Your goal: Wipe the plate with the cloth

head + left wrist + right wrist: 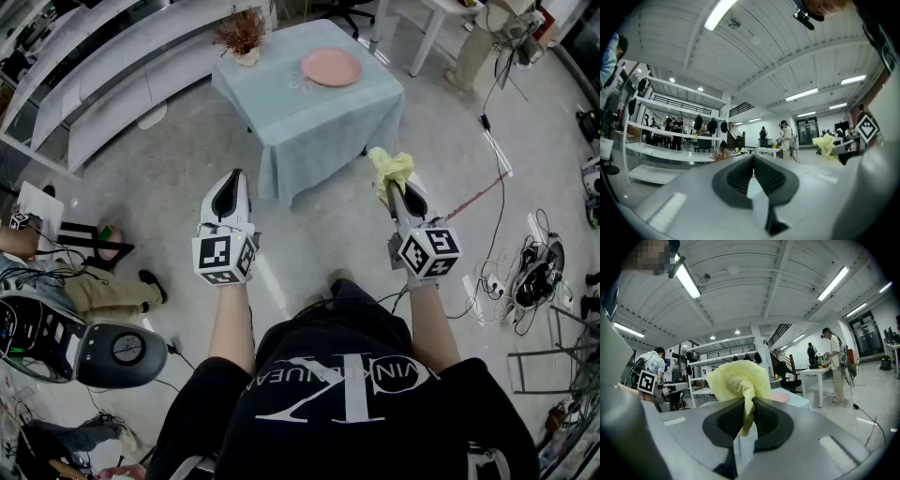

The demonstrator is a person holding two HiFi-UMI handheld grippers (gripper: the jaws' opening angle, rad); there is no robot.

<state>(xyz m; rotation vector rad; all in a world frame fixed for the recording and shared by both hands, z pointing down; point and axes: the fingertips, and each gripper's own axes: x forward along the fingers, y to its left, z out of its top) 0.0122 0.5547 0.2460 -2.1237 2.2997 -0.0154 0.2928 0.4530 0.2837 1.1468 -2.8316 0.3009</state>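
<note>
Stood on a grey floor (187, 169), well back from a table (309, 122) draped in pale blue-green. Saw long white shelves (112, 75) to the left of it. Found the pink plate (331, 67) lying flat and bare on the tabletop, toward the far right. Spotted a dried plant (242, 36) in a small pot at the far left corner, well apart from the plate.

Held both tools out in front over the floor, short of the table and touching nothing on it. Had the left gripper (232, 176) with its jaws pressed together at the tips and nothing between them. Had the right gripper (394, 187) clamped on the yellow cloth (389, 167), jaws closed down to the thickness of the fabric. Showed a narrow tail hanging between the jaws and a bunched bulk bulging above the tips. Glimpsed, in the right gripper view, a sliver of plate just past the cloth's right edge, far off on the table.
</note>
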